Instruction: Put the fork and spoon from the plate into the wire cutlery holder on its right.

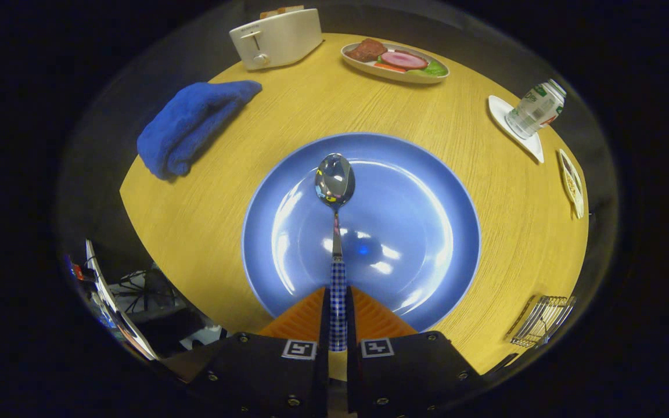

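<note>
My gripper [338, 316] is clenched on the spoon [335, 232], both fingers pressing the checked handle from either side, with the bowl pointing straight ahead over the blue plate [427, 174]. I judge the spoon light and stiff — a thin metal neck and a polished bowl that would be slippery to pinch, so the patterned handle is the right place to hold it, and that is where I have it. The grip sits near the handle's rear end, which leaves a long lever out front; a quick swing could make it pivot between the fingers, so I would keep it level and move smoothly. Whether the bowl is resting on the plate or lifted just clear of it I cannot tell. The wire cutlery holder [542, 319] stands on the wooden table [207, 232] to the right of the plate, near the table's edge; I cannot make out what it holds. I can see no fork on the plate.
</note>
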{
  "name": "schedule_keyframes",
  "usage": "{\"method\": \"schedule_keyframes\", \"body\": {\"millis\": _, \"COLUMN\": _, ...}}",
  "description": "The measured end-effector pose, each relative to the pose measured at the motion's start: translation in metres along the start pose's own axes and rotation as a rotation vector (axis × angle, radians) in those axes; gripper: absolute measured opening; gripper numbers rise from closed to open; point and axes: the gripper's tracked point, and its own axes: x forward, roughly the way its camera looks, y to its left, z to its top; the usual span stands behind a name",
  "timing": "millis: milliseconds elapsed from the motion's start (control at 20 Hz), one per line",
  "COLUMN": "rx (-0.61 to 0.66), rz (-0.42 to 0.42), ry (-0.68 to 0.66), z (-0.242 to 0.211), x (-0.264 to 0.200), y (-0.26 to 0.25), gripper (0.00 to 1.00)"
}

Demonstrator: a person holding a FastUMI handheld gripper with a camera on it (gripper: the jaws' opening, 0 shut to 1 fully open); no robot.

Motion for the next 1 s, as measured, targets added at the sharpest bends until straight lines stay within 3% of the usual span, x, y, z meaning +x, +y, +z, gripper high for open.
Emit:
{"method": "schedule_keyframes", "body": {"millis": 150, "rx": -0.02, "rz": 0.019, "ry": -0.005, "z": 0.002, "x": -0.001, "y": 0.0, "gripper": 0.14}}
{"method": "schedule_keyframes", "body": {"millis": 250, "rx": -0.031, "rz": 0.016, "ry": -0.003, "z": 0.001, "x": 0.0, "y": -0.006, "gripper": 0.02}}
{"method": "schedule_keyframes", "body": {"millis": 500, "rx": -0.047, "rz": 0.008, "ry": -0.027, "z": 0.004, "x": -0.013, "y": -0.01, "gripper": 0.02}}
{"method": "schedule_keyframes", "body": {"millis": 1000, "rx": -0.014, "rz": -0.076, "ry": -0.092, "z": -0.001, "x": -0.095, "y": -0.057, "gripper": 0.02}}
